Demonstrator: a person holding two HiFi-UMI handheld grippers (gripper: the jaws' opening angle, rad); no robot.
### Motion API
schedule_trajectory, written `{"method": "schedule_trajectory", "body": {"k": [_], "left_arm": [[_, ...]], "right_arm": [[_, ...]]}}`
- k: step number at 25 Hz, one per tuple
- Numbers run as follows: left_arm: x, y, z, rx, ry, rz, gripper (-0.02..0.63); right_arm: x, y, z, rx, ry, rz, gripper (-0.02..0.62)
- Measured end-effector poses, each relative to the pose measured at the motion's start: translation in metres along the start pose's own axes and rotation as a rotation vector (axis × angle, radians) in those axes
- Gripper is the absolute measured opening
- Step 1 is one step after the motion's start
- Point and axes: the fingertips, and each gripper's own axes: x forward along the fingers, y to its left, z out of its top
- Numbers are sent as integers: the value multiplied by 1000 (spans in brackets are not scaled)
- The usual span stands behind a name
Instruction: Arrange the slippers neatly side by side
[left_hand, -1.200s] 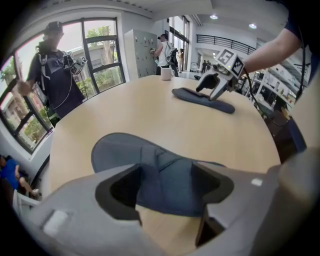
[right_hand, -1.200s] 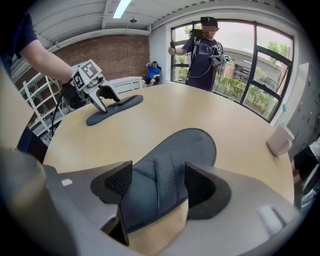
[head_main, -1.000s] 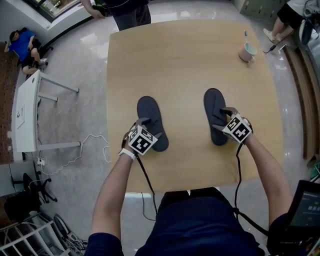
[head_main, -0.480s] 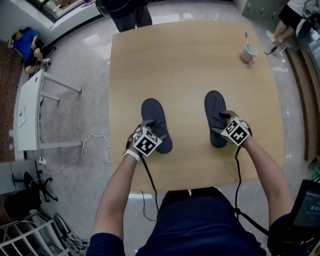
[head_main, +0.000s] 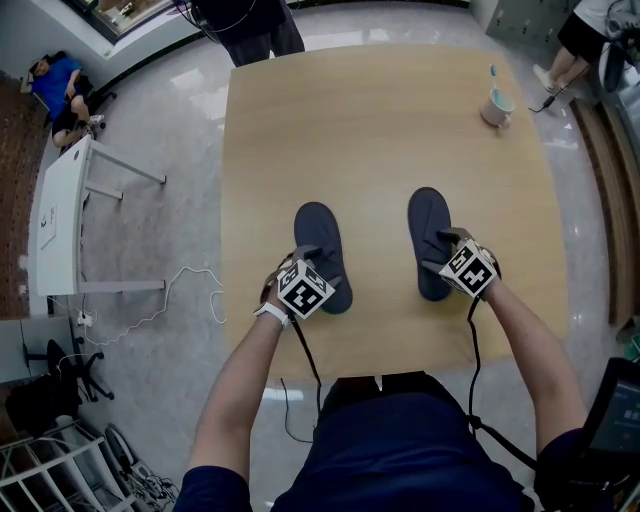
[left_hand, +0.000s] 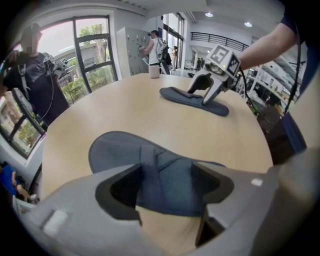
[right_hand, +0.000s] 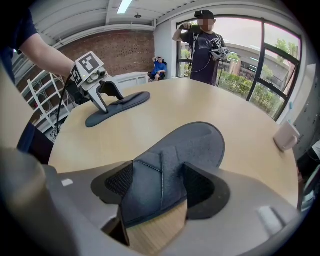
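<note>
Two dark blue slippers lie toes-away on the wooden table (head_main: 380, 130). In the head view my left gripper (head_main: 318, 265) straddles the heel half of the left slipper (head_main: 318, 235), and my right gripper (head_main: 443, 250) straddles the right slipper (head_main: 425, 215). About a slipper's width of bare wood separates them. The left gripper view has the left slipper (left_hand: 160, 172) filling the gap between the pads, which touch its sides. In the right gripper view the right slipper (right_hand: 170, 165) is squeezed between the black pads the same way.
A pale mug (head_main: 495, 103) holding a toothbrush stands at the table's far right. A person (head_main: 245, 20) stands at the far edge. On the floor to the left are a white desk (head_main: 55, 220) and a loose cable (head_main: 190, 290).
My left gripper has slid the left slipper to the right, toward the right slipper, narrowing the gap. The right gripper and its slipper have barely shifted.
</note>
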Motion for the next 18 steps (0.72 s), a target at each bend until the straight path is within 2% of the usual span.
{"method": "schedule_trajectory", "body": {"k": [10,18], "left_arm": [[0,-28,-1,46,-2,-30,324],[-1,-47,0,44,-18,-44,322]], "right_arm": [[1,26,-1,39,0,-8,324],[0,46,1,73,-20,-16,324]]}}
